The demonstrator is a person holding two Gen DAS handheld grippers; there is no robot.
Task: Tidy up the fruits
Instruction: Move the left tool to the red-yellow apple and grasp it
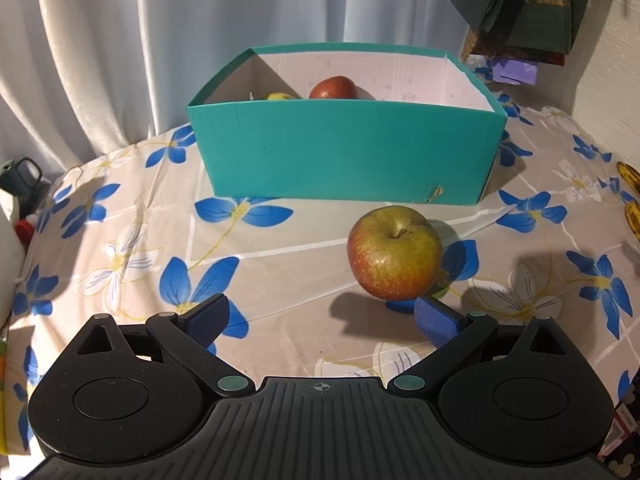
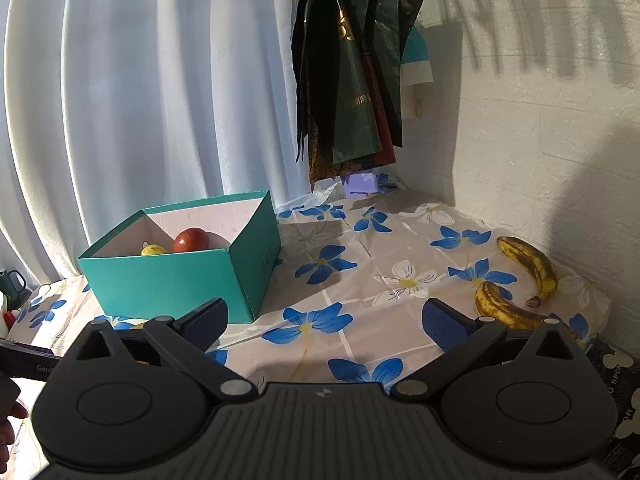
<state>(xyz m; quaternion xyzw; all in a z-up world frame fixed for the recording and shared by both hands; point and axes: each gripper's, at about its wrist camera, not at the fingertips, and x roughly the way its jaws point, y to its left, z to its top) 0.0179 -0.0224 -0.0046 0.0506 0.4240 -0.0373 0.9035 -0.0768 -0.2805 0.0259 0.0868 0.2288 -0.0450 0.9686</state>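
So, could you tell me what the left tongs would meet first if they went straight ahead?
Probably the turquoise cardboard box's front wall. The open left tongs aim across bare floral tablecloth; the red-green apple sits slightly right, perhaps brushing the right finger.

yellow fruit (image 1: 279, 96) in teal box (image 1: 348, 148): mostly hidden behind front wall, type unclear. bananas (image 1: 632, 200) cut off by right edge in left wrist view.

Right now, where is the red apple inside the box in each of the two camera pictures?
Left wrist view: the red apple shows above the near wall of the teal box, top centre.
Right wrist view: the red apple lies in the box, left of centre.
Shared landmark: the teal box.
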